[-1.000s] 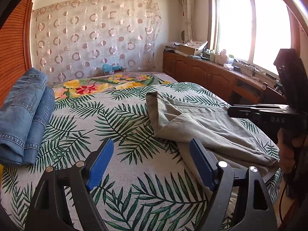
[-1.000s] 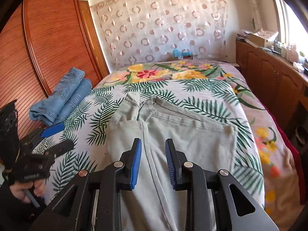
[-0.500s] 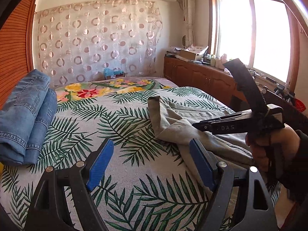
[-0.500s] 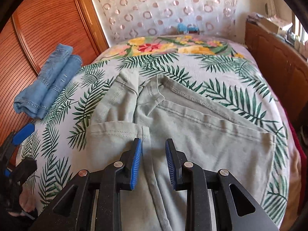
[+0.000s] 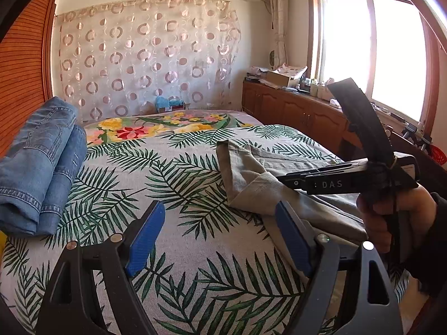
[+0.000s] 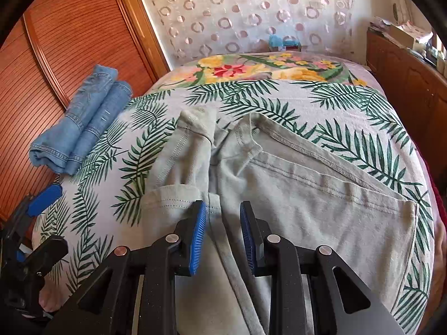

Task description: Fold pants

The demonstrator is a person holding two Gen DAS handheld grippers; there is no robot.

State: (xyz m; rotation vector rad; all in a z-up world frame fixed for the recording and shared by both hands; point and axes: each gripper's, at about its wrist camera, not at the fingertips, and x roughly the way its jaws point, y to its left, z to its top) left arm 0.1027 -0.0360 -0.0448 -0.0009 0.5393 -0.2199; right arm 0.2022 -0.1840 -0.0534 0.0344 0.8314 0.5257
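Pants point(image 6: 293, 189), grey: being laid part-folded on bed point(image 6: 349, 103). R gripper point(image 6: 223, 231) w/ fingers narrowly apart, astride leg seam, nothing being pinched. L gripper point(image 5: 220, 237) being held wide, cloth edge beside its right finger. Risk: one layer being caught, fold being dragged askew.

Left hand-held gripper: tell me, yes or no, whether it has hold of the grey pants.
No: the left hand-held gripper is open over bare bedspread, beside the grey pants.

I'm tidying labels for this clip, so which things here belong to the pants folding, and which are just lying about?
Part of the job:
grey pants, spread on the bed
right gripper, open over them
left gripper, open beside them

Just lying about:
folded jeans
cardboard box on the cabinet
floral blanket
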